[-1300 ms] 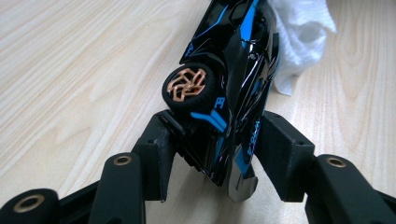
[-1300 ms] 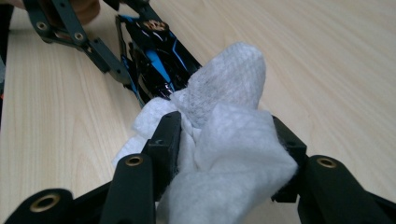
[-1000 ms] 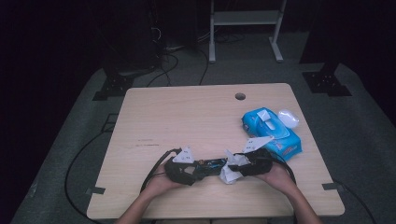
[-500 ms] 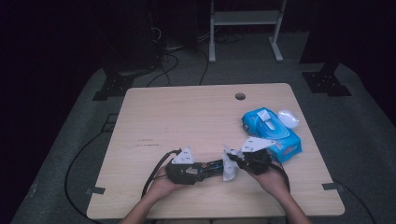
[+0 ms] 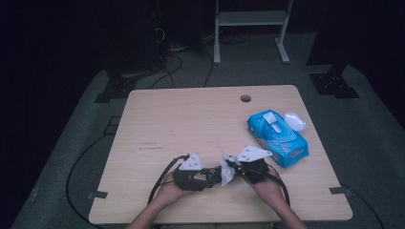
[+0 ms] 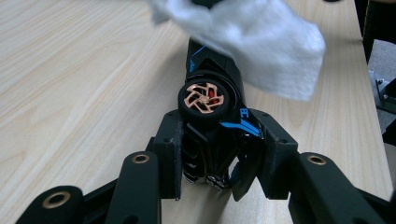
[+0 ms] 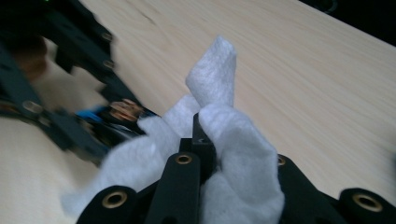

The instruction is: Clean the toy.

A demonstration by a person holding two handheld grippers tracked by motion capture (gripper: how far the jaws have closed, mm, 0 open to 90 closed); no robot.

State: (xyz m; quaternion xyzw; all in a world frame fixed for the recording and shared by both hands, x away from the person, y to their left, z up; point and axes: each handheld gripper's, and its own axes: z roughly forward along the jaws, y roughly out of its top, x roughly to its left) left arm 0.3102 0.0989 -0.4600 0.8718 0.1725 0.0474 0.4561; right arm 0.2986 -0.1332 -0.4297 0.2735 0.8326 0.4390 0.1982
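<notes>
Up close, black toy car (image 6: 212,140), blue-trimmed and copper-wheeled, in clenched left gripper (image 6: 217,161); crumpled white wipe (image 7: 224,140) in right gripper (image 7: 203,144).

No lettering is readable on the blue wipes pack (image 5: 278,137) or the toy car (image 6: 212,121).

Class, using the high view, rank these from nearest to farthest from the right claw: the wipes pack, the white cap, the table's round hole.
1. Wipes pack: just beyond the right claw, toward the table's right edge.
2. White cap: behind the pack, farther right.
3. Round hole: near the far edge.
</notes>
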